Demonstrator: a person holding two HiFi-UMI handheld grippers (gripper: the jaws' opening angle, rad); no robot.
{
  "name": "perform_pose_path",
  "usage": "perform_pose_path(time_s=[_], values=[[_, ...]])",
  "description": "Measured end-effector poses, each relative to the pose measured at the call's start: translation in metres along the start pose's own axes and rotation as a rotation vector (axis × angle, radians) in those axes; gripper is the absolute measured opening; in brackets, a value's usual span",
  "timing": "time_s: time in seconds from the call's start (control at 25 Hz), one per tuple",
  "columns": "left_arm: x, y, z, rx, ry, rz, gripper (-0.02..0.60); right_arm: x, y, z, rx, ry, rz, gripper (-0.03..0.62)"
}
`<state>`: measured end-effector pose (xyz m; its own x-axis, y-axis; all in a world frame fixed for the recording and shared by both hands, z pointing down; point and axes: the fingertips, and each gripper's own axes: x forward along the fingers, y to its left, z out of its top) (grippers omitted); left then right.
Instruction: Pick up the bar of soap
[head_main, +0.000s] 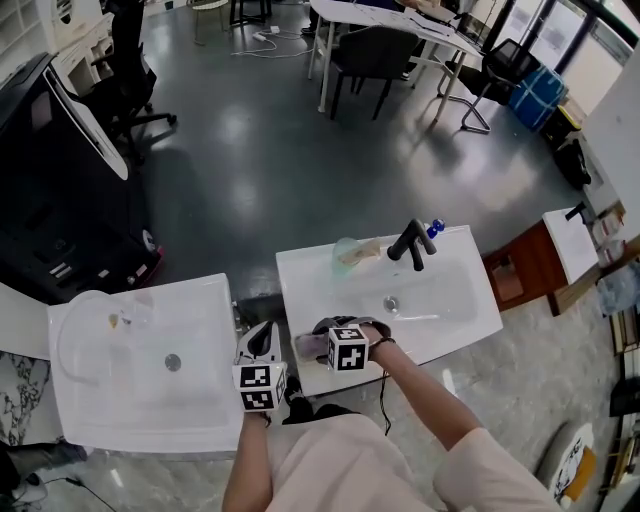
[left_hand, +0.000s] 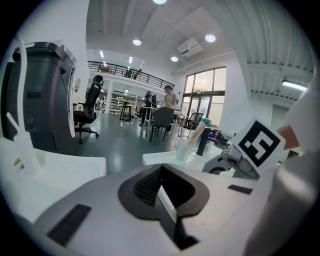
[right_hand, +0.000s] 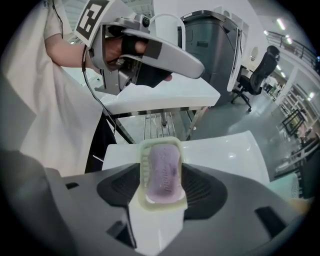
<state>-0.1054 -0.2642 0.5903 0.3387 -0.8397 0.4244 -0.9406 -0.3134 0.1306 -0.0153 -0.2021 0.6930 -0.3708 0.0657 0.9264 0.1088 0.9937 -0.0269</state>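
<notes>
Head view: at lower centre, the right gripper (head_main: 318, 341) is held over the soap (head_main: 304, 347) on the sink's (head_main: 455, 300) near edge, with the left gripper (head_main: 262, 345) just left of it.

Left gripper view: the jaws are seen closed together and empty.

Right gripper view: the jaws are spread wide, with the soap in its dish (right_hand: 142, 159) between them, ungripped. The dish could be clamped instead, or the slick soap squeezed out. The sink's edge is close; open room is left above.

The bar of soap (right_hand: 164, 172), pale purple and rounded, lies flat in a cream dish (right_hand: 161, 204) on the right basin's (right_hand: 225, 150) near left corner.
</notes>
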Motion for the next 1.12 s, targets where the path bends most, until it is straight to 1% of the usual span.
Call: perform_pose_path(time_s=[0.16,0.44,0.64,0.92,1.12], values=[[0.000,0.001,-0.005,-0.011,0.003,0.000,0.006,0.006,0.000,-0.003,-0.001,0.029,0.021,0.275],[0.000,0.006,-0.010,-0.024,0.011,0.006,0.006,0.012,-0.008,-0.005,0.000,0.051,0.025,0.273],[0.001,0.015,-0.010,-0.040,0.008,0.022,0.006,0.012,-0.010,-0.006,-0.006,0.074,0.028,0.245],[0.005,0.018,-0.007,-0.040,0.004,0.023,0.006,0.015,-0.005,-0.006,-0.043,0.088,0.024,0.236],[0.007,0.021,-0.009,-0.043,0.010,0.022,0.006,0.021,-0.006,-0.006,-0.050,0.107,0.013,0.202]])
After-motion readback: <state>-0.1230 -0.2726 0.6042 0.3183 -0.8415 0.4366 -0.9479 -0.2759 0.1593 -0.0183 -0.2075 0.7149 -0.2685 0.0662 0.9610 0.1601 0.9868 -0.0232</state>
